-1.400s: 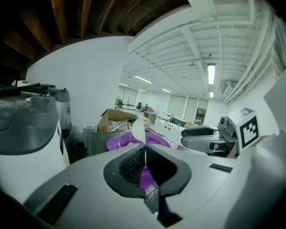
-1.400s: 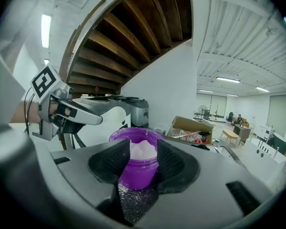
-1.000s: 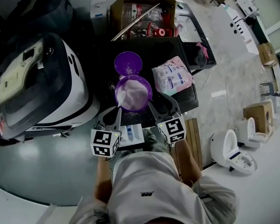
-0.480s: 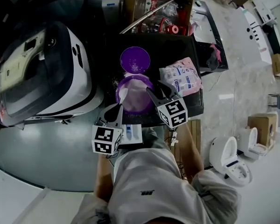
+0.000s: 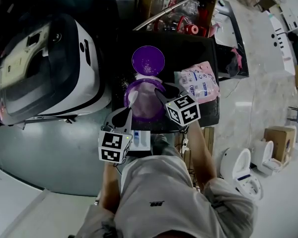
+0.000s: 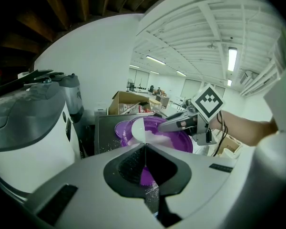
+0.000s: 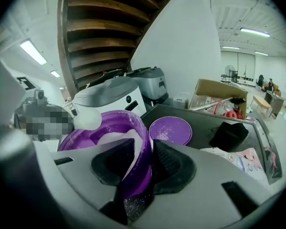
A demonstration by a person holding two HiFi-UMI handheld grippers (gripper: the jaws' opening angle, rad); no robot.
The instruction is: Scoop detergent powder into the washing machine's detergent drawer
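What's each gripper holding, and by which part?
Left gripper: white scoop, by its handle. Right gripper: jaws have just been closing over the purple tub's near wall; pressing contact unclear.

1. washing machine: white, dark top, upright.
2. tub: purple, round, open, upright, just right of washing machine; white powder heaped inside.
3. scoop: white, bowl at tub rim on washing machine's side, thin handle pinched in left gripper.
4. lid: purple, flat, powder-dusted, right of washing machine, apart from it.
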